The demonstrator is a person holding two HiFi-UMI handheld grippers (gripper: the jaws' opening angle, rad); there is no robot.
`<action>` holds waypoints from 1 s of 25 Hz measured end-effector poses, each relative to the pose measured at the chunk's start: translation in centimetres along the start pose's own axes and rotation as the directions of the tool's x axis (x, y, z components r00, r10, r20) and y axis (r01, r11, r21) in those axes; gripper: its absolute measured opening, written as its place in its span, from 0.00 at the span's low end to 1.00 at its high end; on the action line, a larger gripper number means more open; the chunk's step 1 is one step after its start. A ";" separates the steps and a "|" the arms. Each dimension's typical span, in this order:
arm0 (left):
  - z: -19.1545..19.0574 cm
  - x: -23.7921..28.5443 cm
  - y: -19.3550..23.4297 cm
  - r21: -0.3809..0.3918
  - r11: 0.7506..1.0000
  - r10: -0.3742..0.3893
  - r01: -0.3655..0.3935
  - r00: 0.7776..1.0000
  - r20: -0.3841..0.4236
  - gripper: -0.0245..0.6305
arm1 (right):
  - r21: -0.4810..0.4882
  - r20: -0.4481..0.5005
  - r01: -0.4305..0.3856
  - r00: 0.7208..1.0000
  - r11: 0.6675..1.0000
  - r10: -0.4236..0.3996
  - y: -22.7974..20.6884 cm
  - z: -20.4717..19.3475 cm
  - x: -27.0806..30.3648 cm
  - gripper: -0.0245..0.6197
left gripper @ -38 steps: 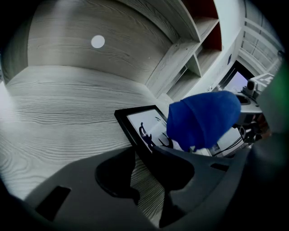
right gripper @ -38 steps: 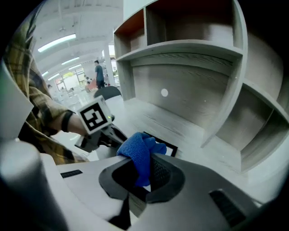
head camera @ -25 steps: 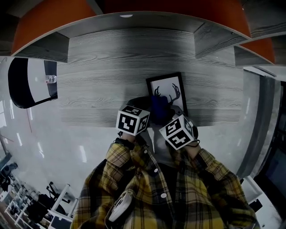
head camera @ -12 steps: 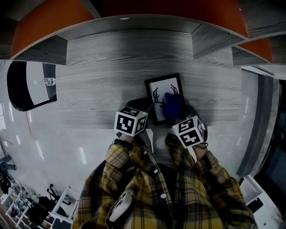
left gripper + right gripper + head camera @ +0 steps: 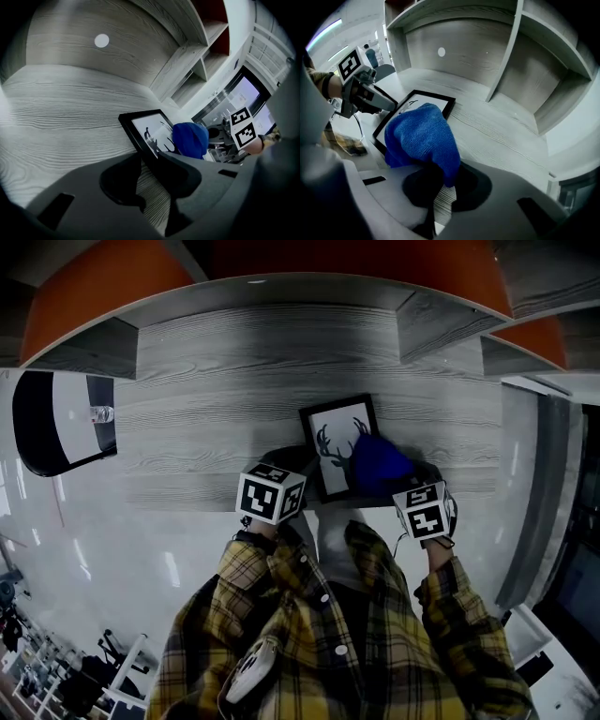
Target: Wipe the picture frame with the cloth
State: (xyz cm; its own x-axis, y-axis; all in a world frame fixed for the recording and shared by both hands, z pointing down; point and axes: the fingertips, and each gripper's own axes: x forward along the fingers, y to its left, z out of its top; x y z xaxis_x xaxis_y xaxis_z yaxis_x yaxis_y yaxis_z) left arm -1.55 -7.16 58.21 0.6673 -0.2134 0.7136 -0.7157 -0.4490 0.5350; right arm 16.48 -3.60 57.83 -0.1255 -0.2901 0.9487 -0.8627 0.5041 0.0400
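Right gripper (image 5: 438,185) was clamped on a bunched, bright blue terry cloth (image 5: 422,136), which rested against the near right part of a rectangular black-edged picture frame (image 5: 333,442) holding a white print of a dark antlered deer. That frame lay on a grey wood-grain tabletop (image 5: 216,390). At the frame's near left corner, the left gripper (image 5: 150,171) had its jaws closed on the black edge. Beyond the frame stood grey wooden shelving (image 5: 511,56). On the frame's near side was the person's yellow plaid shirt (image 5: 281,615).
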 end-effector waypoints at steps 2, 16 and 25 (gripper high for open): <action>0.0 0.1 0.0 -0.014 1.000 -0.010 0.010 1.000 -0.004 0.21 | 0.026 0.035 -0.008 0.999 1.000 0.007 -0.1 0.7 -0.5 0.10; 8.3 -8.0 -3.0 -0.089 0.983 -0.133 0.158 0.963 0.235 0.14 | 0.106 0.487 -0.202 0.864 0.974 0.126 1.1 11.9 -13.3 0.10; 18.9 -17.5 -11.0 0.182 0.971 -0.229 0.157 0.832 0.506 0.04 | 0.025 0.793 -0.278 0.591 0.960 0.151 1.2 21.4 -23.6 0.10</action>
State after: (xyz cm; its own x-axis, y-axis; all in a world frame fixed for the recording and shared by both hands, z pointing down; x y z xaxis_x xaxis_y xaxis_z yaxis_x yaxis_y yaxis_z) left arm -1.46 -14.89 31.27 0.8234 -0.5133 0.2419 -0.5524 -0.6274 0.5489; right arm 7.90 -13.53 28.75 -0.5924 -0.7403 0.3179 -0.8056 0.5446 -0.2332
